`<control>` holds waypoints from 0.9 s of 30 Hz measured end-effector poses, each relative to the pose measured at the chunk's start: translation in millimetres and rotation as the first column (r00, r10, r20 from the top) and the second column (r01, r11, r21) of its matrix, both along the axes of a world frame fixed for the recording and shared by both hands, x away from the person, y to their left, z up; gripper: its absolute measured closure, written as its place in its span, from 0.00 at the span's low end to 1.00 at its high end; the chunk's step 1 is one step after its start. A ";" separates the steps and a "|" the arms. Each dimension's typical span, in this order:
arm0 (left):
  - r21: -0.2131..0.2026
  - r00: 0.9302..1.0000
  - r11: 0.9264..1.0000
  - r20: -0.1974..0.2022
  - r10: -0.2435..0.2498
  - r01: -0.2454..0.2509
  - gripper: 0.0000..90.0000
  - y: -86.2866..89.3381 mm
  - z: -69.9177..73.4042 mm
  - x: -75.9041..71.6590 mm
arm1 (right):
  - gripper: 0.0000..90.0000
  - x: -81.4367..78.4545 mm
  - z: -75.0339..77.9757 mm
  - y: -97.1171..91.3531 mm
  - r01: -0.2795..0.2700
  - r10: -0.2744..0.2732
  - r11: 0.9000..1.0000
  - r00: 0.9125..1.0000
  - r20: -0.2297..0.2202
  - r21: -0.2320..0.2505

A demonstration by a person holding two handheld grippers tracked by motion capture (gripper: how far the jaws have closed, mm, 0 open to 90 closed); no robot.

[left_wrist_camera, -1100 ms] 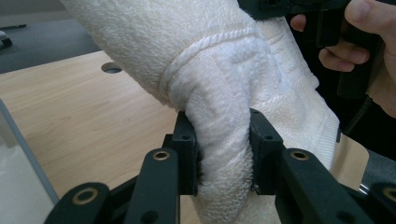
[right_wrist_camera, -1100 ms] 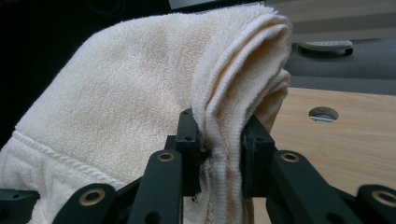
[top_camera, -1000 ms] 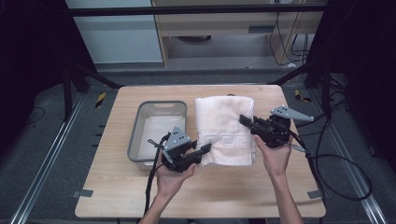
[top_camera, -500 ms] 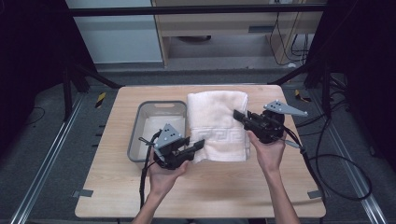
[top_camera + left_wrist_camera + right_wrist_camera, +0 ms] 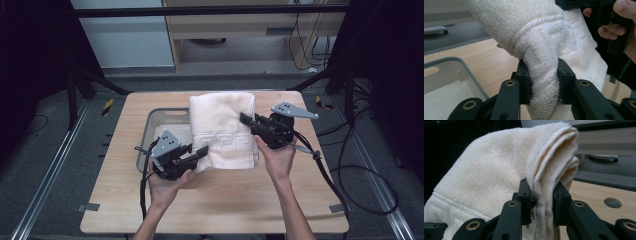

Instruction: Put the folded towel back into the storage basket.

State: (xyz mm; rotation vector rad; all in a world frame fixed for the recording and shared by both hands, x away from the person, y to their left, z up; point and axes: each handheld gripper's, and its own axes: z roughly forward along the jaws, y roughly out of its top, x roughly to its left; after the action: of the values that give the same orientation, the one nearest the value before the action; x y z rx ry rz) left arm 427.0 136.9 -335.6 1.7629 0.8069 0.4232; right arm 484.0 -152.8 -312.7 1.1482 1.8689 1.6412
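Nearest the person, the left gripper [image 5: 202, 151] pinches the near left corner of a folded cream towel [image 5: 222, 127] between its jaws, and the right gripper [image 5: 245, 119] pinches the towel's right edge farther back, so both hold it partly lifted over the wooden worktop [image 5: 120, 200]. The towel looks already folded and gripped, its left side overhanging the grey plastic tub [image 5: 150, 131]; setting it down appears to be left. Its long axis runs from the person toward the far edge.
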 end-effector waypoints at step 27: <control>-0.021 0.997 0.998 0.031 0.067 -0.066 0.76 49.3 11.1 -5.2 | 0.81 8.1 19.8 53.1 -0.050 0.050 0.999 0.998 0.036 -0.014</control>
State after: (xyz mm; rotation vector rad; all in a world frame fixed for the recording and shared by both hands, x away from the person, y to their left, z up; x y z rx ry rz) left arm 421.7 186.3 -324.5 1.7109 0.8466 0.4846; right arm 492.0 -99.7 -292.9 1.0677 1.8971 1.6630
